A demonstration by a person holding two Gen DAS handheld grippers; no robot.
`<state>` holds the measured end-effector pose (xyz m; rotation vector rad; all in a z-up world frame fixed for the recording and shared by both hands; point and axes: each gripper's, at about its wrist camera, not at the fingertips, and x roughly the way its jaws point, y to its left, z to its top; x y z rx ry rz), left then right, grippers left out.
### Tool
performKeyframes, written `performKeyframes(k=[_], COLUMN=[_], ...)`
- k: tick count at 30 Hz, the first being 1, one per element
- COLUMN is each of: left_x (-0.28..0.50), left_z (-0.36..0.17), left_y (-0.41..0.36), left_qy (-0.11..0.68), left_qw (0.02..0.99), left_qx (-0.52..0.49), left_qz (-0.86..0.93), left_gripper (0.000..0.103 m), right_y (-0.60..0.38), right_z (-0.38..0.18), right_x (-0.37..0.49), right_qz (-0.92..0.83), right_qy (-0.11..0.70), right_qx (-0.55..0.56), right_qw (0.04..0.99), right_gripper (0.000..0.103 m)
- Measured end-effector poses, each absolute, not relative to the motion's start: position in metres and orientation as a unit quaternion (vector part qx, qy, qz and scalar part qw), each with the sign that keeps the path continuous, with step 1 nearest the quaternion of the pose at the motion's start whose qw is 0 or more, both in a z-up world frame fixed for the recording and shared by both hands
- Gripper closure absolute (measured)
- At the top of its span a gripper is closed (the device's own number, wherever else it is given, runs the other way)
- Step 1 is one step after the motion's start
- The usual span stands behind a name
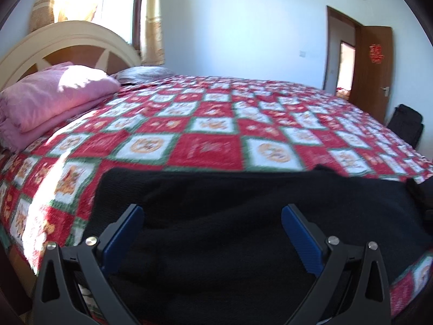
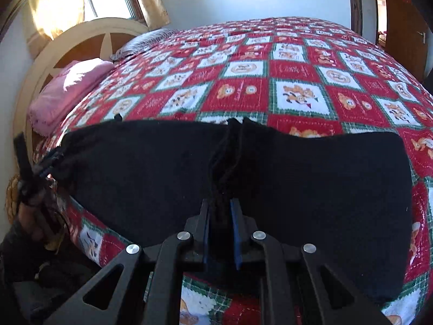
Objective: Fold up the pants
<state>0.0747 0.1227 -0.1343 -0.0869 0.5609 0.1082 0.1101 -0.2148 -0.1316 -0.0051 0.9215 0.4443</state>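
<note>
The right gripper (image 2: 219,207) pinches a bunched ridge of the black pants (image 2: 311,184) between its blue pads. The left gripper (image 1: 212,212) hangs spread wide over the same cloth, gripping nothing. The pants lie across the near edge of the red checked quilt (image 2: 270,81). A folded pink blanket (image 1: 51,94) sits by the headboard (image 1: 67,40), well clear; beyond stands an open brown door (image 1: 373,70).

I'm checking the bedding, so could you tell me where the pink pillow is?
In both views the pink pillow lies at the left, against the cream headboard, on the patchwork quilt.
</note>
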Motion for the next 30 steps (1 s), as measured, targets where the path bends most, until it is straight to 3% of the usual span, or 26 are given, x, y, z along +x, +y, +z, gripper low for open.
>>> performKeyframes(k=[1, 3, 4, 9, 17, 20, 25, 28, 30], left_x=[0.073, 0.076, 0.080, 0.106, 0.141, 0.148, 0.144, 0.142, 0.139], left_z=[-0.127, -0.116, -0.111, -0.098, -0.111, -0.122, -0.125, -0.123, -0.124], left_y=[0.112, 0.093, 0.079, 0.011, -0.103, -0.129, -0.151, -0.155, -0.158], left_qy=[0.273, 0.277, 0.281, 0.315, 0.392, 0.419, 0.423, 0.422, 0.423], left_qw=[0.961, 0.960, 0.958, 0.937, 0.888, 0.873, 0.873, 0.873, 0.873], left_qx=[-0.044, -0.046, -0.046, -0.041, -0.048, -0.045, -0.037, -0.033, -0.027], left_qz=[0.032, -0.013, -0.042, -0.145, -0.236, -0.245, -0.242, -0.242, -0.244], left_gripper=[0.000, 0.000, 0.000, 0.000, 0.001, 0.019, 0.021, 0.040, 0.046], right_y=[-0.219, -0.232, -0.239, -0.295, -0.397, -0.412, -0.413, -0.415, -0.415], right_z=[-0.128, -0.116, -0.109, -0.084, -0.095, -0.099, -0.098, -0.098, -0.099], right_x=[0.109, 0.105, 0.103, 0.096, 0.094, 0.091, 0.088, 0.085, 0.084], right_qz=[0.223, 0.248, 0.254, 0.200, 0.054, 0.020, 0.005, 0.000, -0.002], right_qy=[0.444, 0.433, 0.422, 0.368, 0.315, 0.297, 0.275, 0.271, 0.269], right_qx=[0.011, 0.038, 0.044, 0.078, 0.197, 0.216, 0.214, 0.211, 0.211], right_qw=[0.868, 0.866, 0.869, 0.905, 0.927, 0.930, 0.937, 0.939, 0.940], right_gripper=[0.080, 0.054, 0.052, 0.052, 0.051, 0.050, 0.050, 0.050, 0.049])
